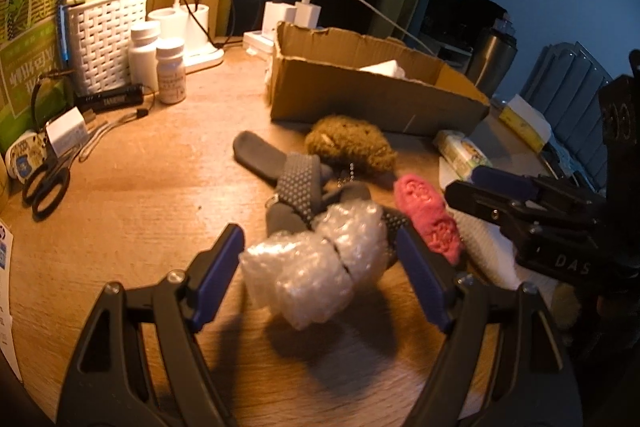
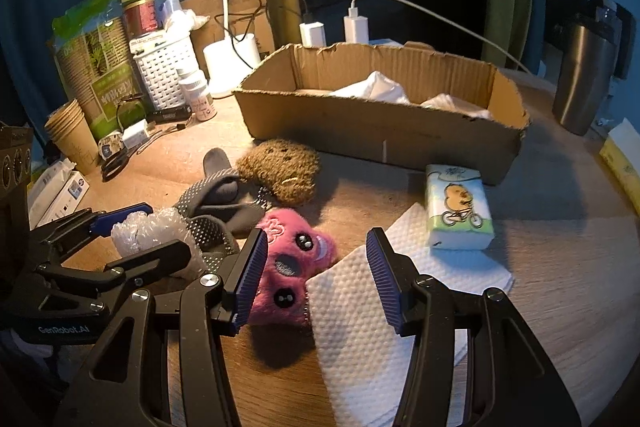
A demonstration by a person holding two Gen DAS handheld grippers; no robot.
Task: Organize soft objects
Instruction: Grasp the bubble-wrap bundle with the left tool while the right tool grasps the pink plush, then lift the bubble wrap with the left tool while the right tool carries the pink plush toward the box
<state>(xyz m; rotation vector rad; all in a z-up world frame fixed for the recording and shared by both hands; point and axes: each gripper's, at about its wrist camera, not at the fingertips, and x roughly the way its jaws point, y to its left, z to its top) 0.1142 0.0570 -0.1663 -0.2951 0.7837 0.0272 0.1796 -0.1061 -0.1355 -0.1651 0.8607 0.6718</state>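
Observation:
My left gripper [image 1: 320, 267] stands open around a crumpled bubble-wrap bundle [image 1: 316, 267] on the wooden table; both blue pads sit just off its sides. Behind the bundle lie grey dotted gloves [image 1: 296, 183], a brown plush [image 1: 352, 145] and a pink plush [image 1: 428, 219]. My right gripper [image 2: 316, 259] is open low over the pink plush [image 2: 292, 263] and a white paper towel [image 2: 360, 307], pressing on neither. The left gripper [image 2: 152, 231] shows at the left of the right wrist view, straddling the bubble wrap [image 2: 136, 231]. A cardboard box [image 2: 380, 131] with white tissue inside stands behind.
A tissue pack [image 2: 458, 207] lies on the paper towel near the box. At the back left stand a lamp base [image 2: 232, 67], a white basket [image 1: 104, 35], pill bottles [image 1: 170, 71] and paper cups [image 2: 72, 135]. Scissors [image 1: 44, 187] lie left. A steel tumbler [image 2: 580, 79] stands right.

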